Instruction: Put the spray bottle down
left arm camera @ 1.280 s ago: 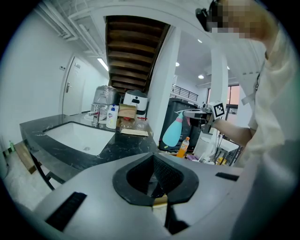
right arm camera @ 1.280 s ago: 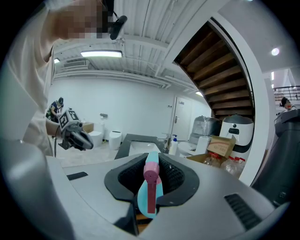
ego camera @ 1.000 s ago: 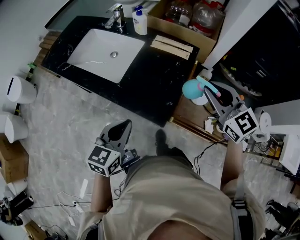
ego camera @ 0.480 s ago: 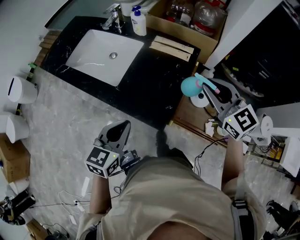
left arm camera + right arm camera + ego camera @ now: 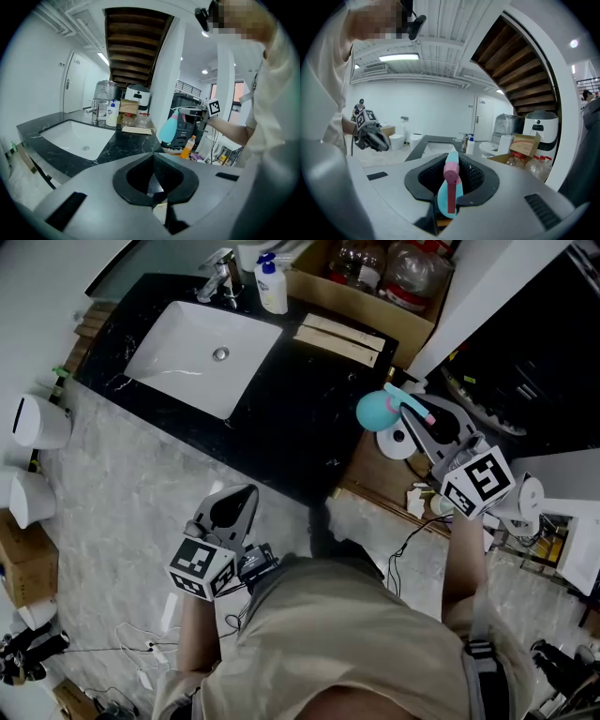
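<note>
In right gripper (image 5: 409,416), spray bottle (image 5: 375,411)

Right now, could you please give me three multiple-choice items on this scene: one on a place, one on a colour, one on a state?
1. Where does the white pump bottle stand?
A) in the basin
B) on the black counter beside the faucet
C) on the floor

2. What colour is the spray bottle body?
A) yellow
B) black
C) turquoise

3. How is the spray bottle placed?
A) clamped in the right gripper
B) standing on the counter
C) lying in the basin

Answers:
1 B, it stands at the counter's back edge by the faucet.
2 C, turquoise with a pink trigger.
3 A, the jaws press on it in the air.
</note>
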Tool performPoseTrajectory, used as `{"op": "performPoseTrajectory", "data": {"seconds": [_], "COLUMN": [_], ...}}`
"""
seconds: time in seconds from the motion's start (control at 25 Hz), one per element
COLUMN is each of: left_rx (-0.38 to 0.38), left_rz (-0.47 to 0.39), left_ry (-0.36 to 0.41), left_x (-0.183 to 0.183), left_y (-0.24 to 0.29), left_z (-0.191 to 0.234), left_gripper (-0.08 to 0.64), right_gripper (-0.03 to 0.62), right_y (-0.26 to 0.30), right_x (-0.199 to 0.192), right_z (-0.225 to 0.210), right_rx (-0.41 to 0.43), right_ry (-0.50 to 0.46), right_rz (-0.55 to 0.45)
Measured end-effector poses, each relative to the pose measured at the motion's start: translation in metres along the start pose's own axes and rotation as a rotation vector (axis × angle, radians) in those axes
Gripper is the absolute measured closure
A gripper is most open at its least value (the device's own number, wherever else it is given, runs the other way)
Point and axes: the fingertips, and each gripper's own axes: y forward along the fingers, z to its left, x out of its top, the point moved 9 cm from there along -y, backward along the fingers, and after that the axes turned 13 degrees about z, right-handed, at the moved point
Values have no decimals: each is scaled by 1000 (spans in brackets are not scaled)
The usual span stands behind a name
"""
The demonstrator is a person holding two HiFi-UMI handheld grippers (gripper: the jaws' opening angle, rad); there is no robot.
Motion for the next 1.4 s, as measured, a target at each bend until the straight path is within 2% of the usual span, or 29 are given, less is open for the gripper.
{"op": "performPoseTrajectory", "data": {"seconds": [0.48,1.4], "left_rx": [22,38], "left_rz": [16,36], "left_ry": [-23,-51], "left_x": [7,19], "left_y": [10,38], "left_z": [7,8], "left_gripper": [551,551], "right_gripper": [517,517], "right_y": [28,82], "right_x": [-1,11], "right_z": [-16,-40], "right_rx": [39,135], "right_ry": [16,-58], "right_rz": [-10,-30]}}
